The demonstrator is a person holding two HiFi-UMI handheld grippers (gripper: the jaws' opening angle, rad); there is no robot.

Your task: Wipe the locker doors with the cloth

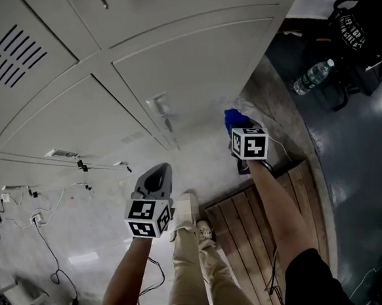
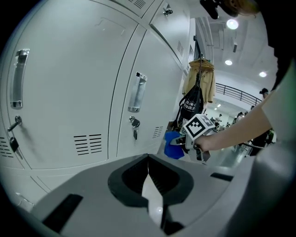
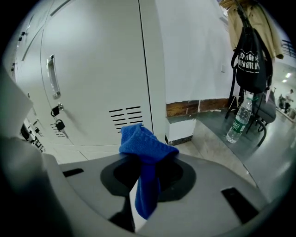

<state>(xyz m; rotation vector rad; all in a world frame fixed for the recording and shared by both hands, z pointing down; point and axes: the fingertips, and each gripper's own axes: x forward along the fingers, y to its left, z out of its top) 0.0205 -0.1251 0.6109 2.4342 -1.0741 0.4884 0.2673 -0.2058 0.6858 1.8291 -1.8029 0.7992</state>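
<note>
A row of pale grey locker doors [image 1: 191,69] fills most of the head view, each with a handle, a lock and vent slits. Below them is a wooden platform [image 1: 241,243], on which the person stands, and beside it a dark floor. A black bag [image 3: 251,65] hangs at the right, near the end of the row, with a beige coat above it. The left gripper [image 2: 149,172] is held away from the doors, its two jaws closed together with nothing between them. It points to a door [image 2: 69,83] that has a key hanging in the lock [image 2: 134,124]. The right gripper [image 3: 147,159] is lower and closer to the last door [image 3: 97,69] of the row. Its jaws are clamped on the blue cloth [image 3: 144,146], which is bunched above the jaws and hangs down between them. In the head view the cloth [image 1: 236,118] is at the bottom corner of this last door; it seems very near the metal, but whether it touches I cannot tell. A plastic water bottle [image 3: 239,119] stands on the floor just beside the bag.
</note>
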